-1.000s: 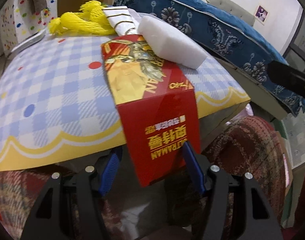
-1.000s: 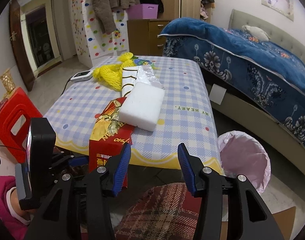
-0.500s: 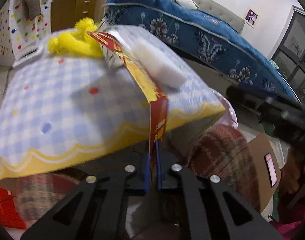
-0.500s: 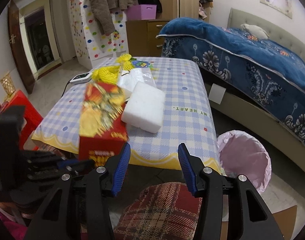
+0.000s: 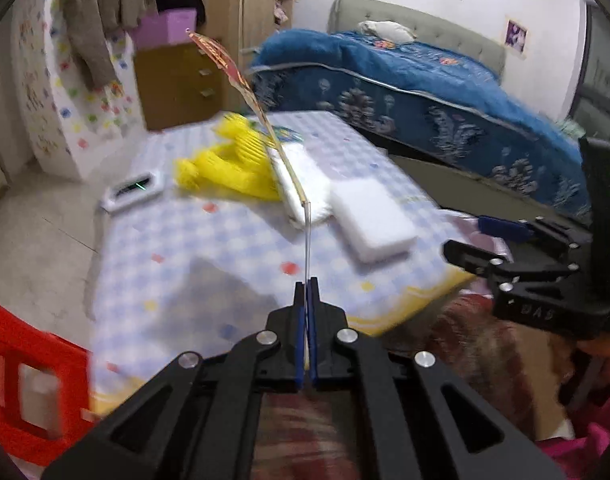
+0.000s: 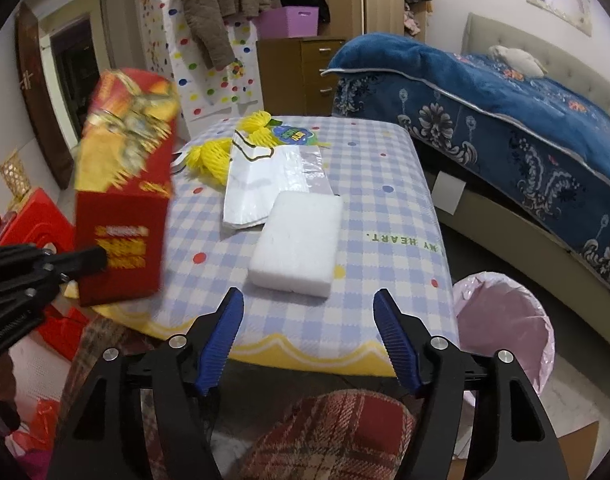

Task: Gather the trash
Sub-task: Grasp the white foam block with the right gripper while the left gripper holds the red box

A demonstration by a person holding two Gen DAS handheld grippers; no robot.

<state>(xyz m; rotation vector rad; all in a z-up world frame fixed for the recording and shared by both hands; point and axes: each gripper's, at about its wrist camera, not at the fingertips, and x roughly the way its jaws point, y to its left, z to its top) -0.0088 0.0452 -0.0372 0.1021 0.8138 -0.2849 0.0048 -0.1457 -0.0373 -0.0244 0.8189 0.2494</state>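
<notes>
Clamping the flattened red carton (image 6: 123, 208) by its lower edge in the left gripper (image 5: 306, 300), blue pads pressed tight on the thin card, with the carton standing upright and clear of the table's (image 6: 385, 208) left front corner. Seeing it only edge-on in the left wrist view, as a thin line rising from the fingertips.

Risking a slip here, probably: holding a tall, floppy sheet by one narrow edge, so any quick swing could be bending it over or twisting it out of the pads. Also possibly clipping the white foam block (image 6: 297, 248) lying near the front edge, or the clear plastic bag (image 6: 265, 184) behind it, while carrying the carton across toward the pink-lined bin (image 6: 505, 320) standing on the floor off the table's right front corner. Missing the bin's mouth looks likely too if letting go with the sheet tilted.

Angling the left gripper downward from beyond the table's left side. Hovering the right gripper (image 6: 309, 340) low before the front edge, tilted down toward the foam block, jaws opening wide with nothing between them. Leaving the yellow foam netting (image 6: 213, 156) and a white device (image 5: 133, 190) toward the far left corner untouched.
</notes>
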